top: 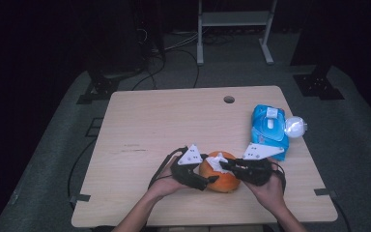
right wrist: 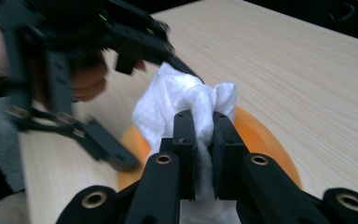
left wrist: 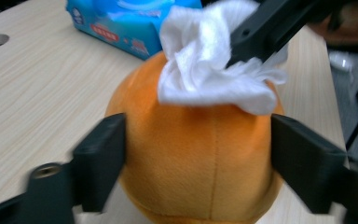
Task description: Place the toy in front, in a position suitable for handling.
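An orange plush ball (top: pixel 223 182) sits near the table's front edge, and a crumpled white wipe (top: pixel 216 161) lies on top of it. My left gripper (left wrist: pixel 198 154) has a black jaw on each side of the ball (left wrist: pixel 200 158), both pressing into its soft flanks. From the right, my right gripper (right wrist: pixel 204 126) is shut on the wipe (right wrist: pixel 177 98), pinching a fold of it over the top of the ball (right wrist: pixel 265 140). In the high view both hands meet at the ball, the left gripper (top: pixel 207 179) on its left and the right gripper (top: pixel 225 166) on its right.
A blue pack of wet wipes (top: pixel 269 126) lies at the table's right edge with a round white object (top: pixel 295 127) beside it. A cable hole (top: pixel 229 99) is at the far edge of the wooden table (top: pixel 145 125). A metal stand (top: pixel 234 19) stands beyond.
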`<action>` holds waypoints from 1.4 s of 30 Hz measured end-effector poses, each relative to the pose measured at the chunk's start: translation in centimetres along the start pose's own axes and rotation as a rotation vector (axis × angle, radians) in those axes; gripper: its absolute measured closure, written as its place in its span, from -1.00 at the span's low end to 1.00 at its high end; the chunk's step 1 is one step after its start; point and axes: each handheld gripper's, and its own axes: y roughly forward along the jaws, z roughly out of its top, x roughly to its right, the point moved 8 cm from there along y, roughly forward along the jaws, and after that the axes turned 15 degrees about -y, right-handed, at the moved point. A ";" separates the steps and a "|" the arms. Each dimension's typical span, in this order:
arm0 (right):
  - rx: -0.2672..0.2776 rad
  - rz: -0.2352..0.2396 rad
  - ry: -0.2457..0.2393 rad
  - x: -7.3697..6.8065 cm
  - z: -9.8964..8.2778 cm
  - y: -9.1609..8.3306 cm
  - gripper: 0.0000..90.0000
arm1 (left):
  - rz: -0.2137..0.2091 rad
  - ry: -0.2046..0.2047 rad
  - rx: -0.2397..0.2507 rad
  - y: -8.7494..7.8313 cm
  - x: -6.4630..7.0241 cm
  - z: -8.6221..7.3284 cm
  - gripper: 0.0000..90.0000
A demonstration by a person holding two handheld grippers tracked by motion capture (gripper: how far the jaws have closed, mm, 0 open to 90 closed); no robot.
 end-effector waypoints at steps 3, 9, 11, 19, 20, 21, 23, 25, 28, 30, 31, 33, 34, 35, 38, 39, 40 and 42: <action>0.006 -0.002 0.029 0.7 -0.5 -0.1 0.80 | 0.004 -0.017 -0.004 0.0 -0.4 -0.1 -0.81; 0.013 -0.031 0.068 1.9 -1.0 -0.7 0.80 | -0.003 -0.028 -0.018 0.9 -0.6 -1.1 -0.61; 0.010 -0.045 0.065 1.9 -0.9 -0.8 0.80 | 0.009 -0.021 -0.012 0.8 -0.4 -0.9 -0.43; 0.033 -0.021 -0.048 -0.5 0.9 -0.6 0.81 | 0.028 0.006 -0.009 0.9 0.3 -0.3 -0.35; 0.032 -0.009 -0.059 -0.9 1.0 -0.4 0.81 | 0.029 0.004 -0.009 0.9 0.3 -0.3 -0.35; 0.032 0.009 -0.071 -1.4 1.2 -0.2 0.80 | 0.031 0.001 -0.009 1.0 0.3 -0.4 -0.35; 0.011 0.007 -0.108 -1.9 1.2 0.1 0.81 | 0.035 0.010 -0.013 1.0 0.2 -0.5 -0.36; 0.011 -0.008 -0.104 -1.4 1.2 -0.1 0.81 | 0.039 0.022 -0.006 1.1 0.2 -0.6 -0.35; 0.014 -0.035 -0.068 -0.1 0.8 -0.6 0.80 | 0.050 0.037 -0.006 1.2 0.0 -1.0 -0.34; 0.012 -0.043 -0.040 0.7 0.2 -0.8 0.79 | 0.048 0.028 -0.004 1.2 -0.2 -1.1 -0.35; 0.015 -0.042 -0.019 1.1 -0.1 -0.9 0.79 | 0.046 0.025 -0.002 1.2 -0.3 -1.1 -0.35; 0.023 -0.035 0.003 1.3 -0.4 -1.0 0.79 | 0.037 0.016 0.001 1.3 -0.2 -1.0 -0.43; 0.023 -0.036 0.005 1.4 -0.5 -1.0 0.79 | 0.032 0.010 0.003 1.4 -0.2 -0.9 -0.51; 0.020 -0.038 0.008 1.4 -0.5 -1.0 0.79 | 0.028 0.001 0.006 1.4 -0.1 -0.9 -0.60; 0.020 -0.042 0.006 1.3 -0.5 -0.9 0.81 | 0.039 -0.003 0.008 1.6 0.1 -0.8 -0.58; 0.021 -0.048 -0.006 1.2 -0.4 -0.9 0.81 | 0.046 0.006 0.004 1.5 0.1 -0.7 -0.50; 0.018 -0.052 -0.020 0.8 -0.2 -0.8 0.81 | 0.051 0.002 0.007 1.6 0.2 -0.6 -0.48; 0.013 -0.044 -0.051 -0.2 0.3 -0.6 0.81 | 0.058 0.009 0.002 1.6 0.4 -0.5 -0.45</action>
